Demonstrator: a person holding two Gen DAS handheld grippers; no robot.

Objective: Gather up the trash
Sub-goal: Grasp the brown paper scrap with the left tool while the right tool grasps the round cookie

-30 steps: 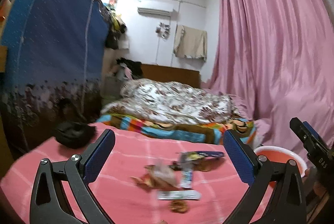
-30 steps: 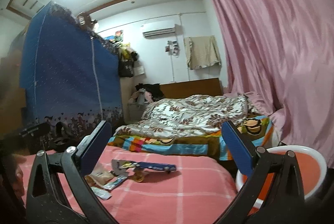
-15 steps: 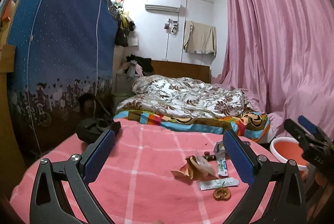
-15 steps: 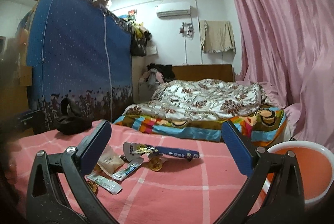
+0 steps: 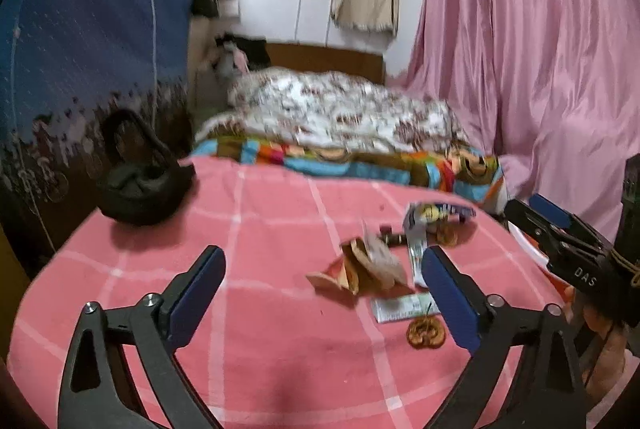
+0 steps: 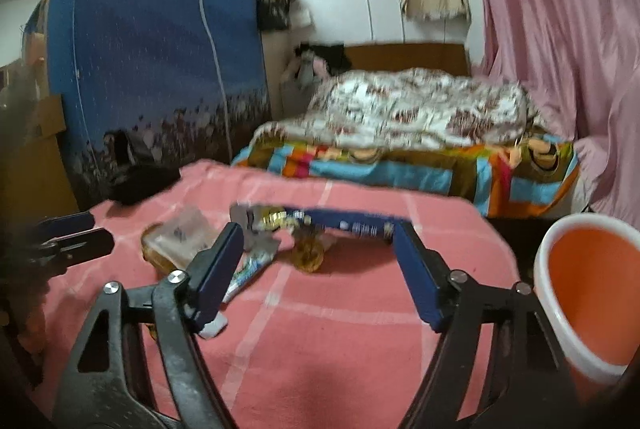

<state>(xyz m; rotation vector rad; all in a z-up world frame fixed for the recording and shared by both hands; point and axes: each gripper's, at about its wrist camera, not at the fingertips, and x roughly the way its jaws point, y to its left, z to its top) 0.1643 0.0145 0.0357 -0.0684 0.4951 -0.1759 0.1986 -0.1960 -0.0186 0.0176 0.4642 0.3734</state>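
Closing on nothing, both grippers, left [image 5: 322, 293] and right [image 6: 318, 269], near the wrappers [image 6: 256, 229]; flat foil may slip; bucket [image 6: 560, 241] beside them could tip.

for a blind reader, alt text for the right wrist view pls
Open tongs, closing with nothing gripped, point at wrappers and a blue packet on a pink checked cloth. An orange bucket stands right, a bed behind.

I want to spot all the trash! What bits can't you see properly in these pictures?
- Long blue wrapper: print blurred in both views.
- White packet: right wrist view, mostly hidden behind a gripper finger.
- Orange bin: cut off by the right edge; bottom unseen.
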